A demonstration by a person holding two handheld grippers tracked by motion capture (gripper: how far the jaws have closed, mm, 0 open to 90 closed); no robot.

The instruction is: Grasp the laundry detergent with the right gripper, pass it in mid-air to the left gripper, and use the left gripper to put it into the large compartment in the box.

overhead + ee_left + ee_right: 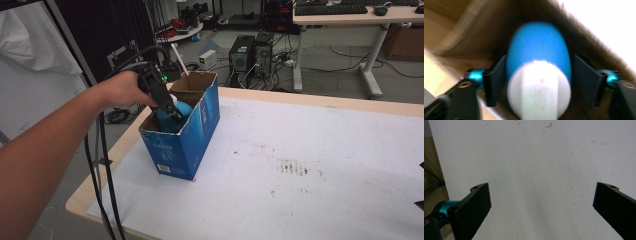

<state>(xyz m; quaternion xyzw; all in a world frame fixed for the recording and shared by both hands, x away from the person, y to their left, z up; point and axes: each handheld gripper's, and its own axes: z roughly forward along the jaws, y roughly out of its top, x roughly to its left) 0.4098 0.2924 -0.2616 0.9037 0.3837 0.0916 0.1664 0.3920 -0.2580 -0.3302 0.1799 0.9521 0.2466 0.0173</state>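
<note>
Left gripper [175,114] hangs open around the blue bottle [537,53] inside the blue box [192,142] at 10 o'clock, apparently dropping it off.

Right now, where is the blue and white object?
In the high view the blue and white object sits inside the open blue carton at the table's left edge, between the jaws of the left gripper.
</note>
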